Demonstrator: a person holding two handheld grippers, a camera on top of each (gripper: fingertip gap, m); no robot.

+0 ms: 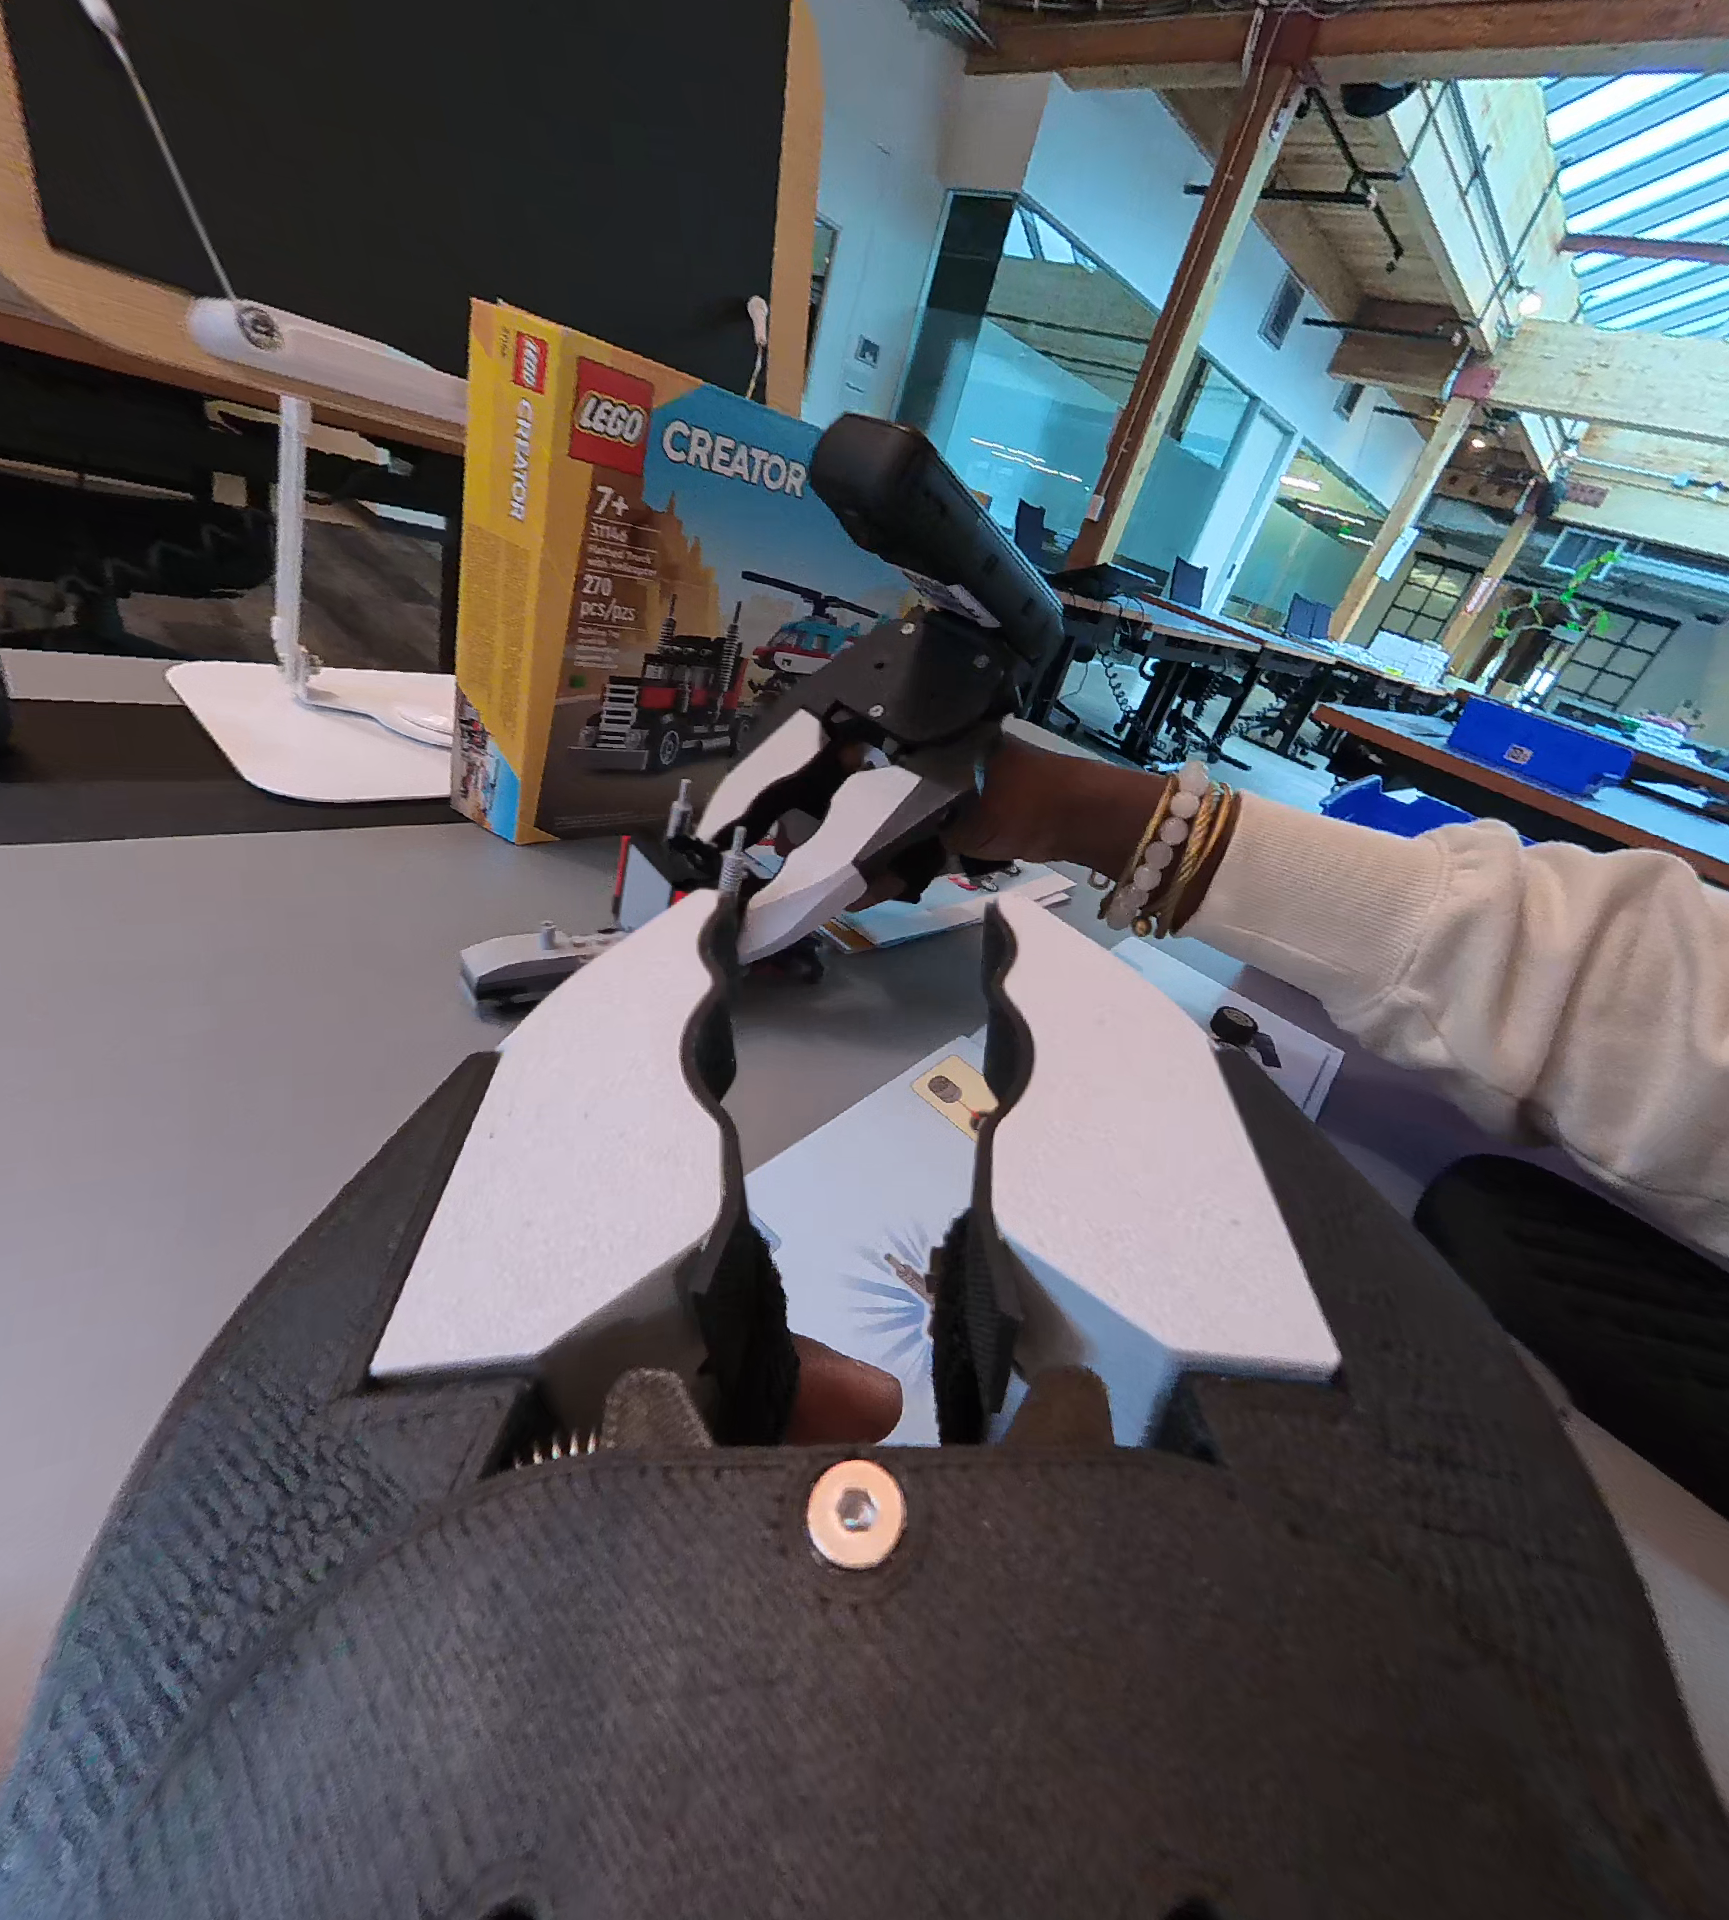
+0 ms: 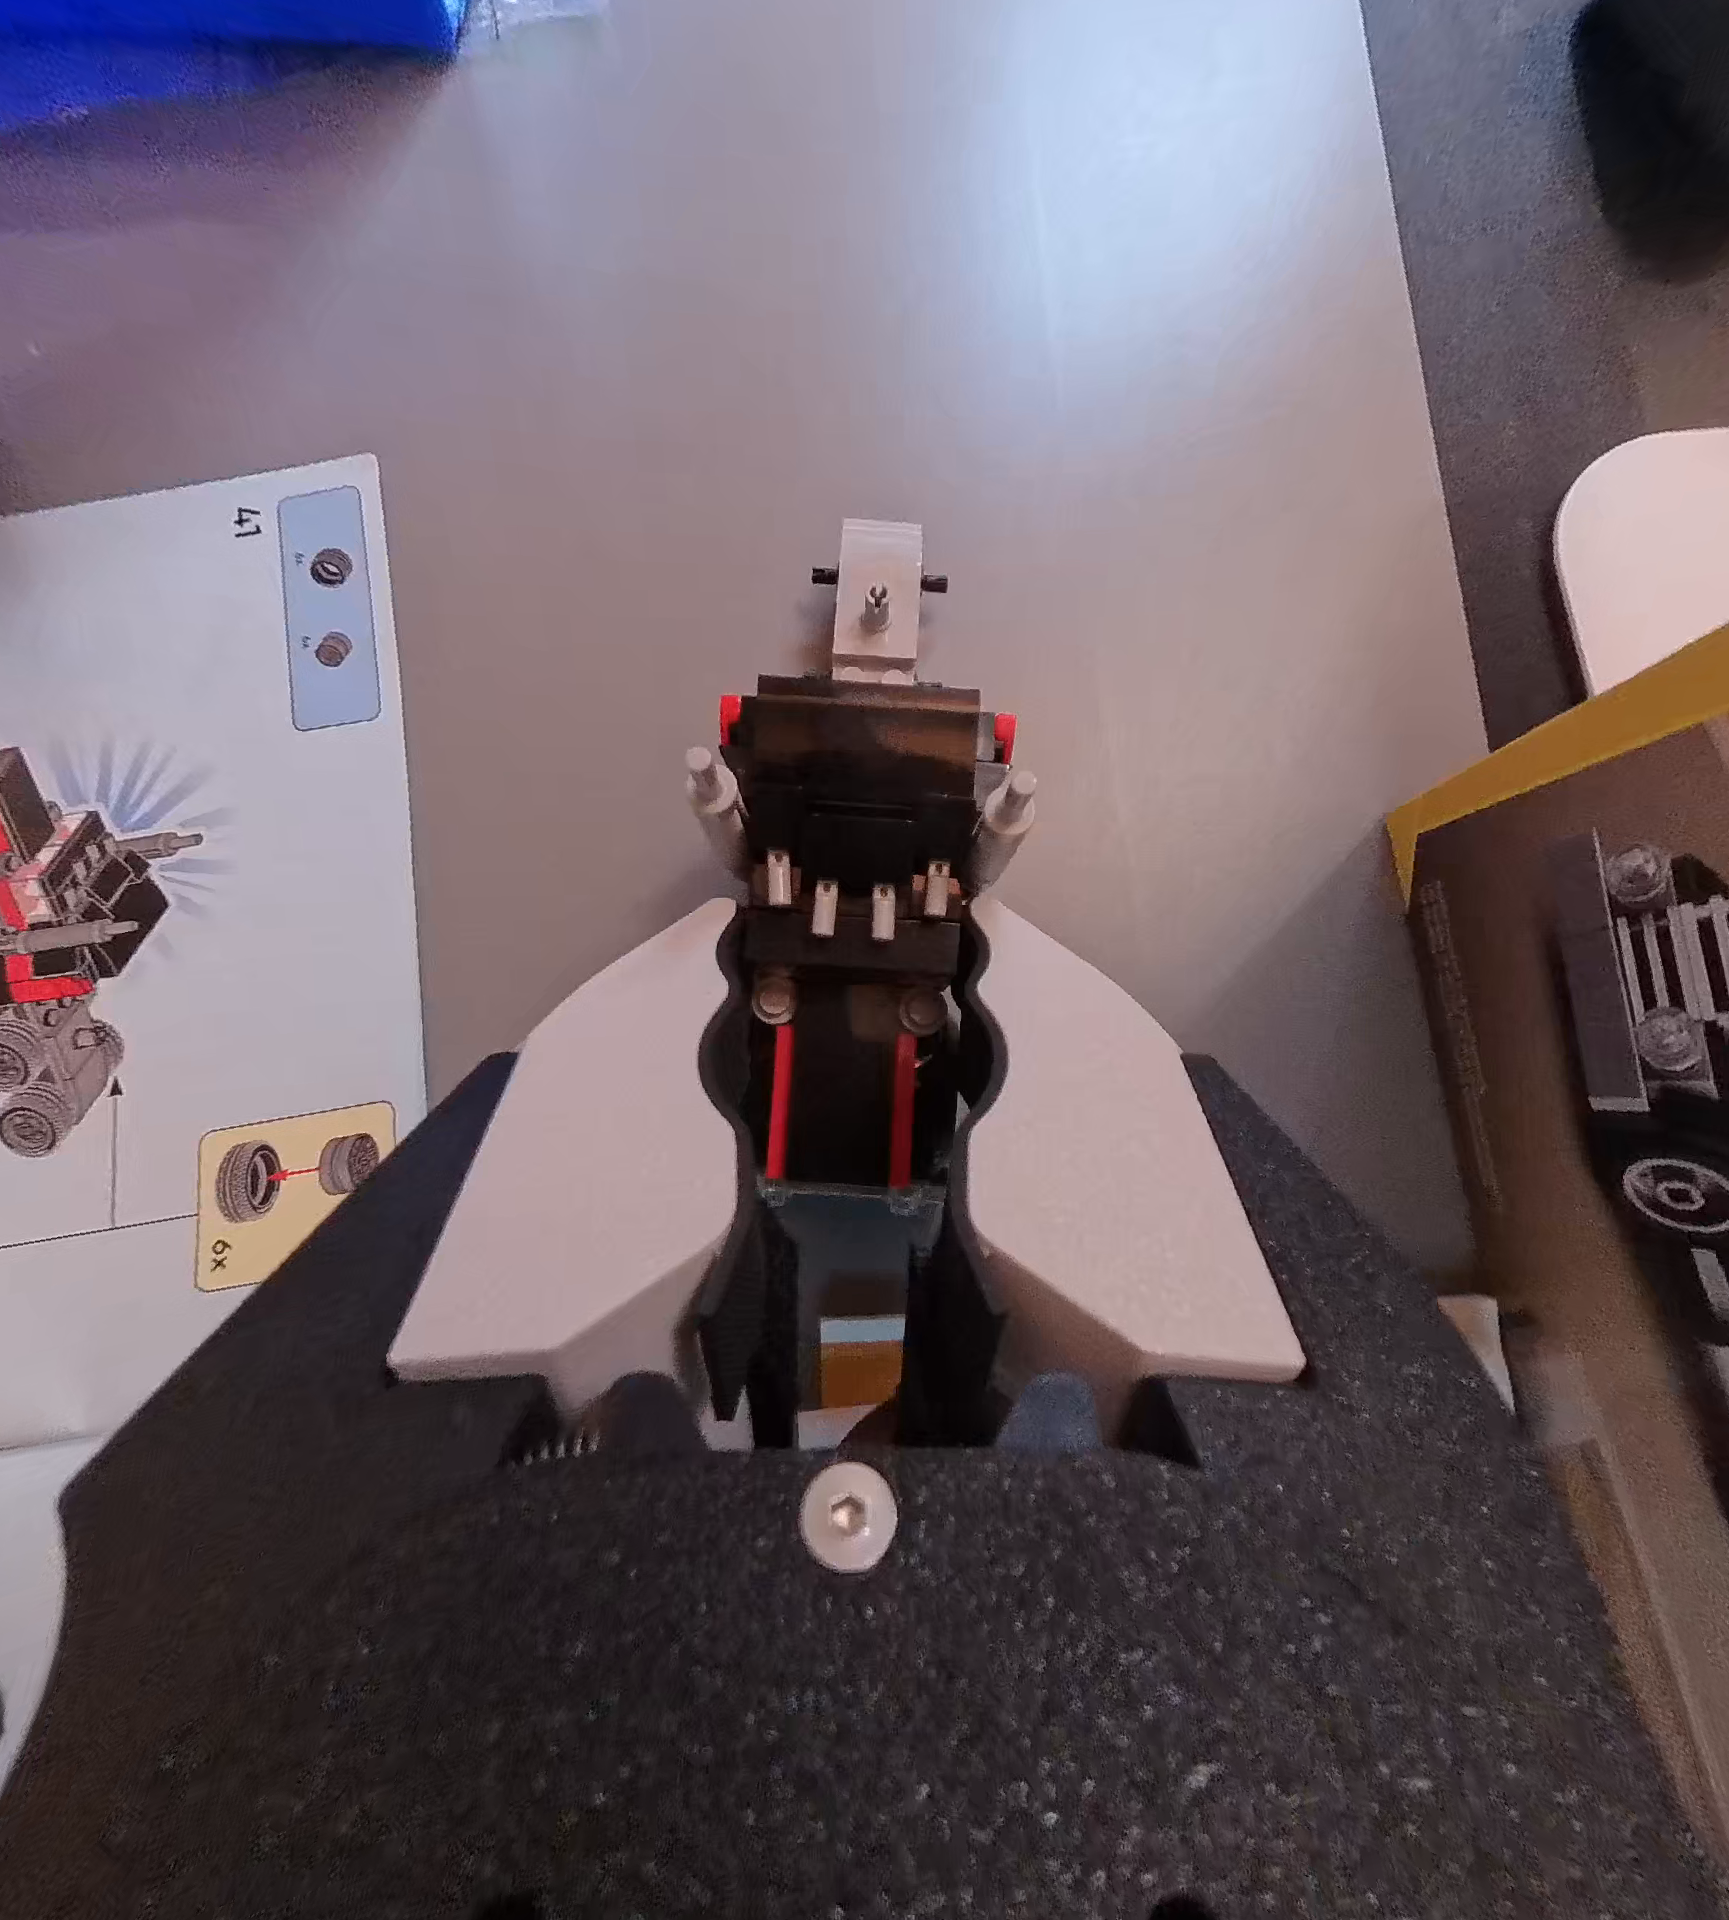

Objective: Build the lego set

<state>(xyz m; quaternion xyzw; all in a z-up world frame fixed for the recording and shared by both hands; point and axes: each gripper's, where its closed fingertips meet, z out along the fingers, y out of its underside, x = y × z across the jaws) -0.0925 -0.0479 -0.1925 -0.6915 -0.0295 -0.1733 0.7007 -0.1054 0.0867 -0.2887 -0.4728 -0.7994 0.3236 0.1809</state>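
The instruction booklet [image 2: 153,883] lies left of the right gripper [image 2: 849,997], whose jaws are closed around the truck [image 2: 855,831]; squeezing harder could pop pieces loose. The box [image 2: 1618,1039] stands close on its right, easily knocked. The left gripper [image 1: 855,935] hangs partly open, empty, short of the truck.

- We count two grippers: left gripper [image 1: 855,935] and right gripper [image 2: 849,935].
- One truck model [image 2: 855,831].
- One set box [image 1: 611,582].
- One open instruction booklet [image 2: 153,883].
- One white stand [image 1: 320,717].
- One loose black wheel [image 1: 1232,1027].
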